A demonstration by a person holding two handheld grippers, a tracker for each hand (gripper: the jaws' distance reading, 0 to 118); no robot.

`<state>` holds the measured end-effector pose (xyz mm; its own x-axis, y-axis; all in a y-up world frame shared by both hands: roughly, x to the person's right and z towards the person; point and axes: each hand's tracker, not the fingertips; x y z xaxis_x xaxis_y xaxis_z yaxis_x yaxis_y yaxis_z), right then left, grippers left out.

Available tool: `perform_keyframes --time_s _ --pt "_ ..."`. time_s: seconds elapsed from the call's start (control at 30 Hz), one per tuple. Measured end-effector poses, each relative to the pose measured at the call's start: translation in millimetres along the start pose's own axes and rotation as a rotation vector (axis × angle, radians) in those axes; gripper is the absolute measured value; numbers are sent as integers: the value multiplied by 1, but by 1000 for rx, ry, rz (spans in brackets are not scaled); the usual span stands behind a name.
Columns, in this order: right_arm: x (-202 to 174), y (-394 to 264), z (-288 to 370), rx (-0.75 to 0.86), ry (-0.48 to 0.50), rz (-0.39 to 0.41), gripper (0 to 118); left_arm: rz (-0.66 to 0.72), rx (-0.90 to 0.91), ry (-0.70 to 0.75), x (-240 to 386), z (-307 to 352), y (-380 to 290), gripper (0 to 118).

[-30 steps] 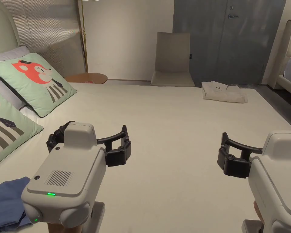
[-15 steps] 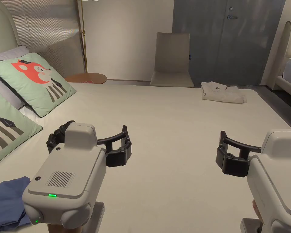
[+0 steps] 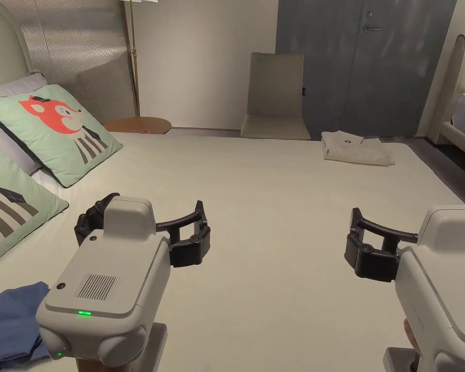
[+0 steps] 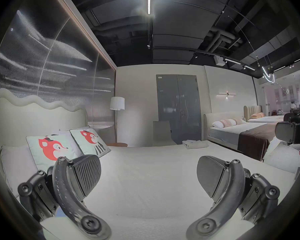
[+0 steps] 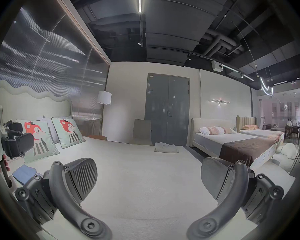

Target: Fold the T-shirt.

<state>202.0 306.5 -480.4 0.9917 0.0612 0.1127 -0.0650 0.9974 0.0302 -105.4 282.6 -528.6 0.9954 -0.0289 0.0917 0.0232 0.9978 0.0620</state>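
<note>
Head view looks down a cream bed with two hand-held grippers held above its near part. The left hand-held gripper hovers over the bed's near left area, its jaws spread wide apart with nothing between them; in the left gripper view the ribbed pads stand far from each other over bare bedding. The right hand-held gripper hovers over the bed's near right area, well apart from the left one; one of its jaws shows in the head view, and the right gripper view shows both jaws spread wide and holding nothing.

A folded cream T-shirt lies flat at the bed's far right corner, well apart from both grippers. It also appears in the left gripper view and the right gripper view at the far end of the bed.

A blue cloth lies on the bed's near left edge, just beside the left hand-held gripper's body. Two green fox pillows lean at the bed's left side against the headboard. Beyond the bed's far end stand a beige chair, a grey double door, a round wooden side table and a floor lamp. A second bed with a brown throw stands to the right of the cream bed.
</note>
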Motion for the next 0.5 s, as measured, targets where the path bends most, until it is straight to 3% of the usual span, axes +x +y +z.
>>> perform_keyframes --time_s 0.5 --pt "2 -1 -2 -3 -1 -3 118 -4 -4 -6 2 1 2 111"
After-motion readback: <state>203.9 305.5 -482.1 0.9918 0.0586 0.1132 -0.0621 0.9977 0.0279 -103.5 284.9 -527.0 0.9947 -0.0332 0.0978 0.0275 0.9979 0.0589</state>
